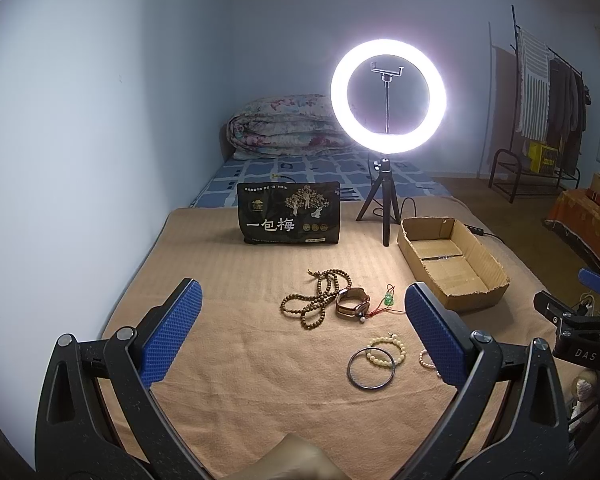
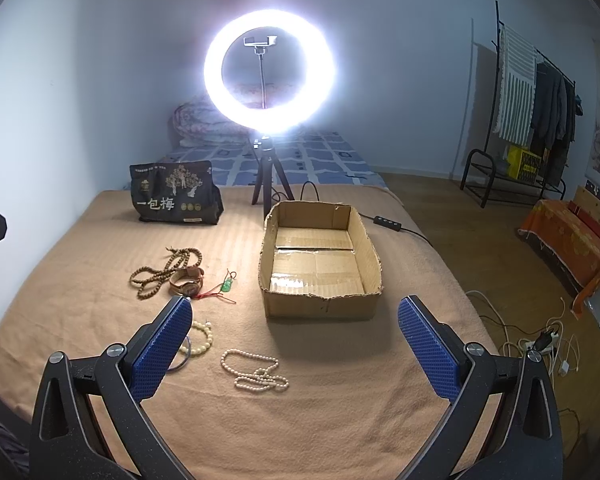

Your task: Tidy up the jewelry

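Both grippers are held low over the tan blanket (image 2: 340, 420), the left gripper (image 1: 300, 336) and right gripper (image 2: 296, 344) each spread wide and gripping nothing. Just beyond them a pearl necklace (image 2: 256, 372), a cream bead bracelet (image 1: 386, 350) and a dark bangle (image 1: 370, 368) are laid out. Farther off, wooden beads (image 1: 320, 300), a watch (image 1: 352, 302) and what seems a green pendant (image 1: 388, 300) are grouped left of the empty cardboard box (image 2: 320, 304).

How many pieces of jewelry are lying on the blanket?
6: brown beads and watch together, green pendant beside them, cream bracelet overlapping dark bangle, pearl necklace nearest.
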### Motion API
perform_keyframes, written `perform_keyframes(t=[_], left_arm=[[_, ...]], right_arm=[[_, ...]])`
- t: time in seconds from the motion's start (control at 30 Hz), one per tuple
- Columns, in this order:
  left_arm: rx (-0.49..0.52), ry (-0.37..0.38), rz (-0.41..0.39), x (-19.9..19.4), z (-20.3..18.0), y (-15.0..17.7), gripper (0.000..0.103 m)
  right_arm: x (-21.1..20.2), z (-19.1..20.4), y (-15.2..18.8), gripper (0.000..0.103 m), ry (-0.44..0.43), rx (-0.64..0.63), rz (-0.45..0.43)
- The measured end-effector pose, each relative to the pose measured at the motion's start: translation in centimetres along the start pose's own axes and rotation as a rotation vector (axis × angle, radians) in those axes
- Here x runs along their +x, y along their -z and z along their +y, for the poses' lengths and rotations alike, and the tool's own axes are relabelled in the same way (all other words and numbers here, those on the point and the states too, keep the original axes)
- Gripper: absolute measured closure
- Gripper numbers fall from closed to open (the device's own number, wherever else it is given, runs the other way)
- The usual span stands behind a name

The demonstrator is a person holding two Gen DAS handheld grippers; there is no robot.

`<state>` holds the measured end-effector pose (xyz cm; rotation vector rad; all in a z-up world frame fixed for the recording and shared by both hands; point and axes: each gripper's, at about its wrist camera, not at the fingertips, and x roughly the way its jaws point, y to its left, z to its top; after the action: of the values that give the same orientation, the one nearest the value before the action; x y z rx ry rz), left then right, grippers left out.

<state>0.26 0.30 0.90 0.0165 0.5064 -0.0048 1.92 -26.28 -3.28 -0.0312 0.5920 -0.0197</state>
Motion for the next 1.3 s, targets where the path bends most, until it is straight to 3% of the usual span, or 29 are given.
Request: perform_keyframes(t=[1.3], left_arm=[[-0.002, 0.002, -0.006, -0.17, 0.01, 0.26, 0.000]], right_arm=[[0.16, -0.01, 0.08, 0.001, -0.004, -0.001, 0.007]])
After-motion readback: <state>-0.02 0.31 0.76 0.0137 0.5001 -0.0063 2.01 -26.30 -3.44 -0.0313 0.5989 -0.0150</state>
